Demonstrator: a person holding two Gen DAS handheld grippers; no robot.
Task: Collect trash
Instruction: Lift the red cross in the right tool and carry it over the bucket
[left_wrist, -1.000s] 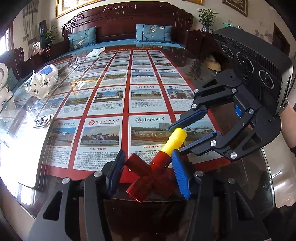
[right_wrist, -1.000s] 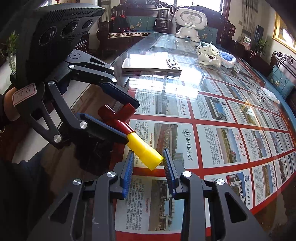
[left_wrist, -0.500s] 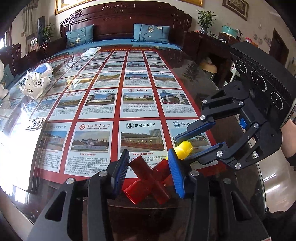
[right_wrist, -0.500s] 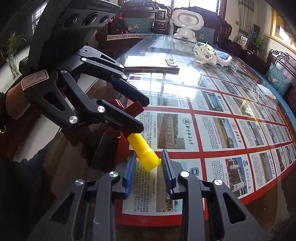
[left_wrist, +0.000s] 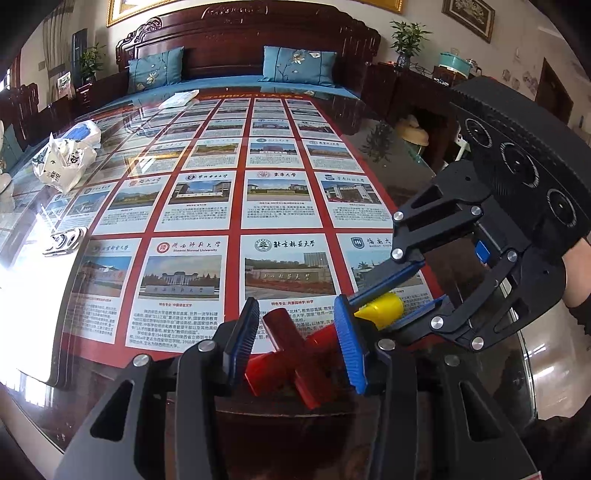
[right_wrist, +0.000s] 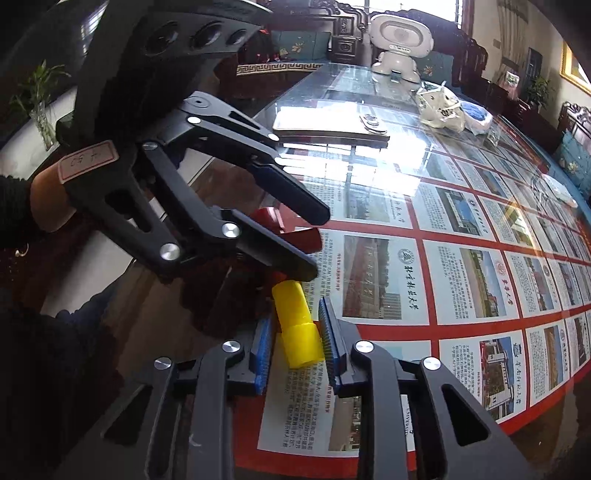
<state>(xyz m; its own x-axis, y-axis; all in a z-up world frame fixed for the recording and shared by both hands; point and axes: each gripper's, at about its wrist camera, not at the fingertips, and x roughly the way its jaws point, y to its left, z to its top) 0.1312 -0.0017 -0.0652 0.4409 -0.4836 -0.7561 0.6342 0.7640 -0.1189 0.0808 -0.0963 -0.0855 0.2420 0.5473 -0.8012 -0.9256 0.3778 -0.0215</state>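
Between the left gripper's (left_wrist: 297, 341) blue ribbed fingers (left_wrist: 349, 347) sits a red translucent plastic cross-shaped piece (left_wrist: 295, 360) with a yellow plastic cap (left_wrist: 382, 309). Beyond the right-hand finger, the right gripper (left_wrist: 406, 291) clamps that yellow cap above the glass-topped table (left_wrist: 229, 206).

A: The toy (left_wrist: 295, 354) at six o'clock?
B: Translucent red cross, with a solid yellow cap (right_wrist: 297, 325).
A: The gripper pads (left_wrist: 349, 347)?
B: Ridged blue on black frames.
A: And the desk (left_wrist: 461, 280)?
B: Dark glass over a red-gridded poster (left_wrist: 207, 206) of white cards. Teal floral cushions (left_wrist: 299, 64) at twelve.
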